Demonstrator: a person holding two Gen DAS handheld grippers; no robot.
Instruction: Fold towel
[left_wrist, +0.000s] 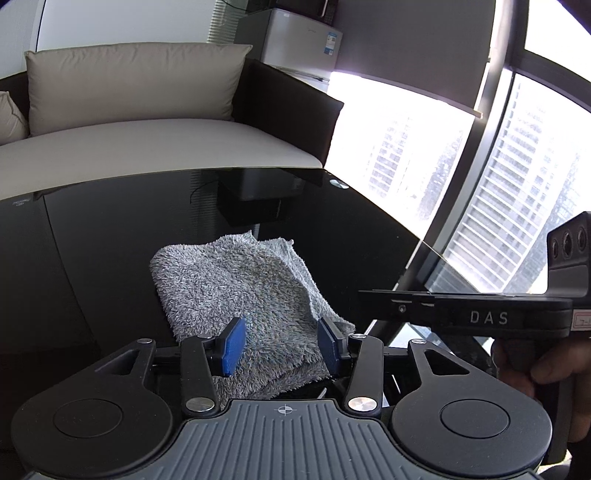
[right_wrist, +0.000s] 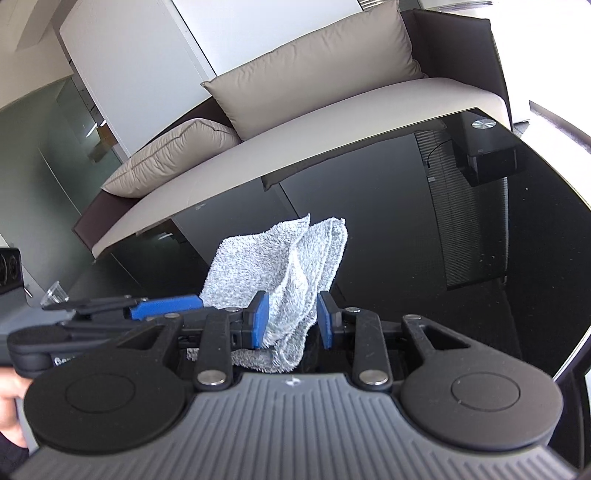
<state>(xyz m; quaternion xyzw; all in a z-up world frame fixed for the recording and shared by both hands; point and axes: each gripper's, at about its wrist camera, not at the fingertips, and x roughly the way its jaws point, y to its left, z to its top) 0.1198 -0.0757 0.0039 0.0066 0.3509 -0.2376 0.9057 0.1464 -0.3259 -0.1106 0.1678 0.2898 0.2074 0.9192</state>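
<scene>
On the black glass desk we see a grey fluffy towel, already folded into a thick, several-layered bundle. Its near end reaches in between the fingers of both grippers, and the rest lies on the glass running away from us toward the sofa, so its long axis points roughly from the grippers to the far desk edge. In the right wrist view the layers fan apart at the far end, where two loose corners stick up side by side.

Our left gripper has its blue-padded fingers set wide apart, with the towel lying between them; we cannot tell whether either pad touches the pile. Our right gripper also stands parted, somewhat narrower, and a hanging fold of towel sits between its pads, close against the left one and apart from the right one.

White letters reading "DAS" show on the side of the right gripper's body as it crosses the left wrist view, with a hand beneath it. A small red-edged label sits at that body's right end, too cut off to read. In the right wrist view the left gripper's body carries white lettering that begins with "G", the rest hidden. Behind the sofa stands a small white fridge with a blue-and-white sticker whose print is too small to read.
</scene>
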